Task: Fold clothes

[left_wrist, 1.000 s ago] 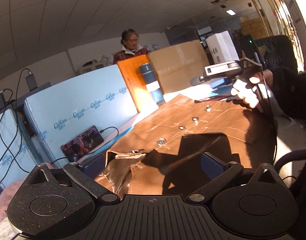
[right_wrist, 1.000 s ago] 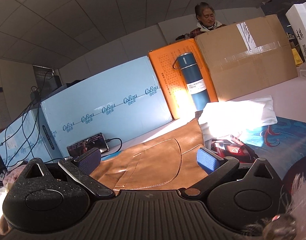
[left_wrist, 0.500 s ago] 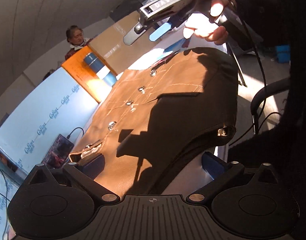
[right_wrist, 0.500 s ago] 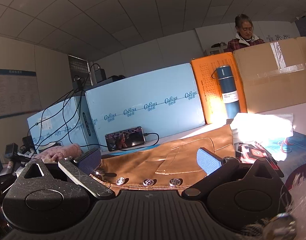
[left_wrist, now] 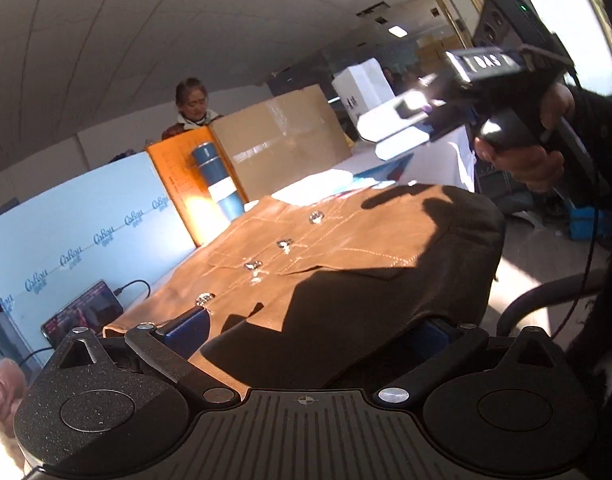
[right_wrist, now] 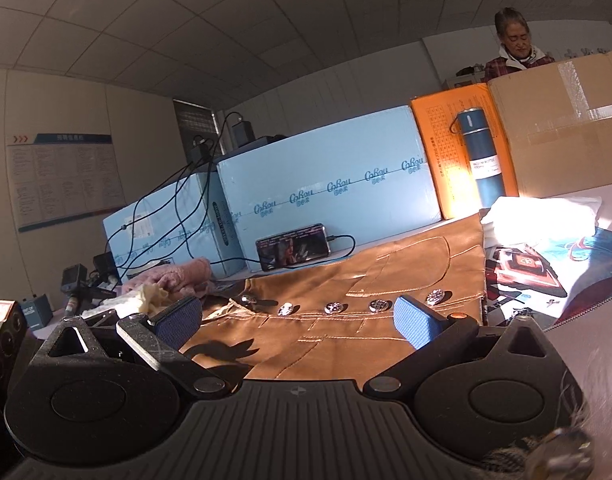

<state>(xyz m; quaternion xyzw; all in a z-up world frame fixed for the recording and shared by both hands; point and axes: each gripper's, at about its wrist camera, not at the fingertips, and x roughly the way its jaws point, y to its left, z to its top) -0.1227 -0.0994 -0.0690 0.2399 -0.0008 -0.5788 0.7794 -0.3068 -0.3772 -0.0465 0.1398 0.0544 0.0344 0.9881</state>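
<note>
Garment: a brown jacket (left_wrist: pixel 338 256) lies spread on the table (right_wrist: pixel 610 328), front side up, with a row of metal snaps (right_wrist: pixel 380 304) running across it.
Where it lies: its near side drapes over the table's near edge toward the left gripper (left_wrist: pixel 306 332); its far hem reaches toward the blue boxes (right_wrist: pixel 326 184) along the table's far edge.
Progress: judging from the flat, full spread and the visible pocket stitching, no fold looks made yet; the whole folding appears still to do.
Left gripper: fingers apart, with the jacket's near flap lying between and partly over them; the right pad is hidden under cloth, so whether anything is pinched cannot be told, though the gap looks wide.
Right gripper: in its own view (right_wrist: pixel 294 316) the fingers stand apart just above the jacket, holding nothing; from the left view it is held in the air over the table's right part.
Next, as a guess: a side or sleeve would need lifting and laying across the front.
Containers: a cardboard box (right_wrist: pixel 562 120) and an orange box (right_wrist: pixel 446 152) stand at the far edge, both shut from here, contents unseen.
Bottle: a blue flask (right_wrist: pixel 480 156) stands capped in front of the orange box; contents cannot be told.
Other cloth: a white folded piece (right_wrist: pixel 538 216) sits beside the jacket's right end.
</note>
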